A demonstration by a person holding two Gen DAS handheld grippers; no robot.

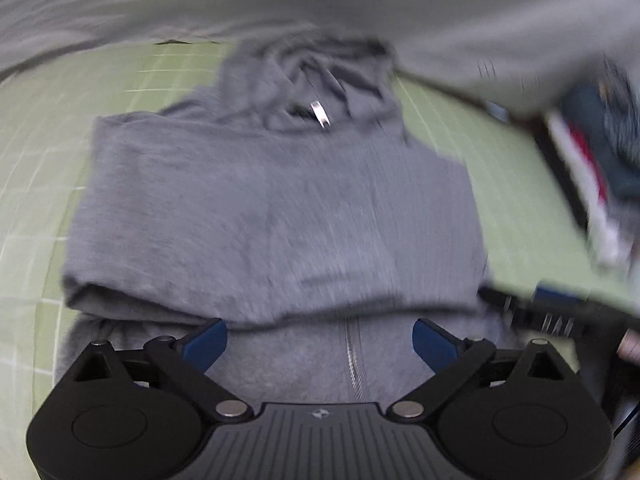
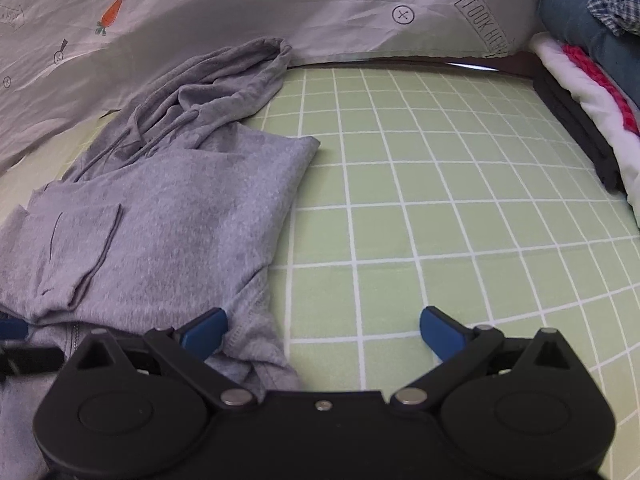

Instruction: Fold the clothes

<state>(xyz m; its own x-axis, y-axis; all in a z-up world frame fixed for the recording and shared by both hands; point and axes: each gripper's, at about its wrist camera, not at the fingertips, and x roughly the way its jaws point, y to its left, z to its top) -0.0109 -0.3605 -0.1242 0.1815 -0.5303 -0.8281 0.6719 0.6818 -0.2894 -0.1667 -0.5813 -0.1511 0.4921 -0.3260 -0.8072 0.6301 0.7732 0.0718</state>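
Hovering with jaws spread wide and empty, the left gripper (image 1: pixel 320 344) sits over the hoodie's (image 1: pixel 276 208) near hem, zipper (image 1: pixel 354 364) running between its fingers. The right gripper (image 2: pixel 322 334) is open too, nothing held, straddling the hoodie's right edge and the green mat (image 2: pixel 440 200). The hoodie lies partly folded — soft, light jersey that looks set to sag and slide, so I'd pinch doubled hem corners, not single layers.
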